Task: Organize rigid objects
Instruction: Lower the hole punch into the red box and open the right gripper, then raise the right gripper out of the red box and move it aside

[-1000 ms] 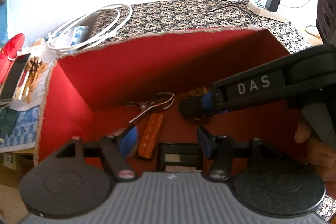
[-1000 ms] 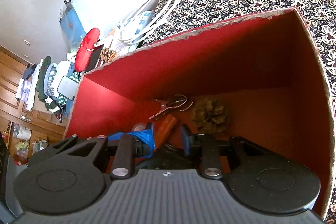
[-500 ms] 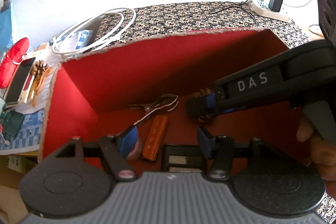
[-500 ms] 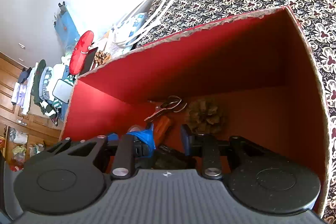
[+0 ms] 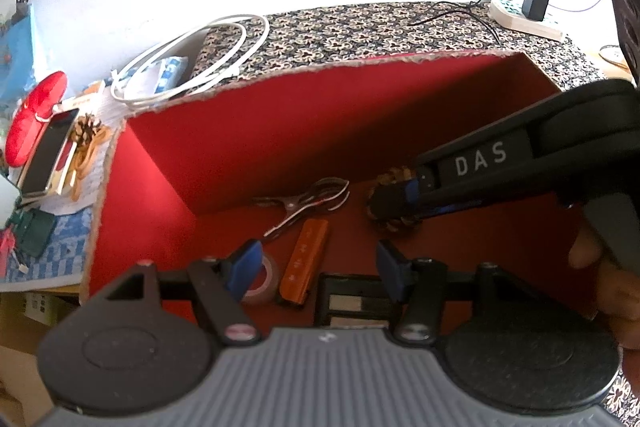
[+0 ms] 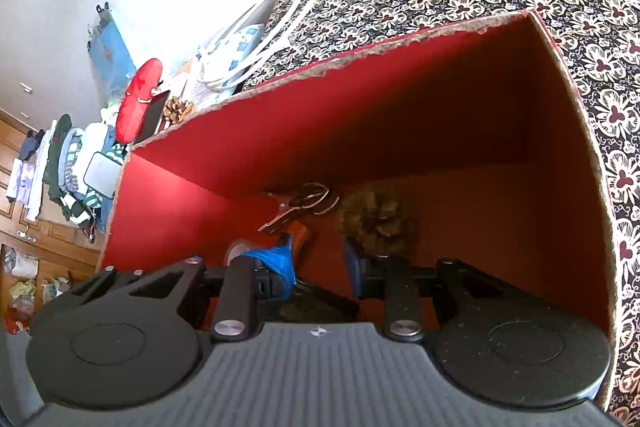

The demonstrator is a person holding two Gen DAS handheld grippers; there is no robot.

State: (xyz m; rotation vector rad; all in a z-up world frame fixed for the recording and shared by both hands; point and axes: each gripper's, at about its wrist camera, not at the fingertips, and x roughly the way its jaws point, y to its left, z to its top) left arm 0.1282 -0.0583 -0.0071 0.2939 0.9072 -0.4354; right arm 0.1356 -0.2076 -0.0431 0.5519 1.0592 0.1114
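A red box stands open on the patterned cloth. On its floor lie a metal clip, an orange device, a tape roll, a pine cone and a flat black thing. My left gripper hangs open above the orange device and the black thing, nothing between its fingers. My right gripper reaches in from the right, tips at the pine cone. In the right wrist view the right gripper has a gap between its fingers, and the pine cone sits just ahead.
Left of the box are a coiled white cable, a phone, a red case and a small pine cone. A power strip with a charger sits far right. A person's hand holds the right gripper.
Both views have tilted a little, so the tape roll shows more fully past my left finger. The things in the box and both grippers' openings look the same.
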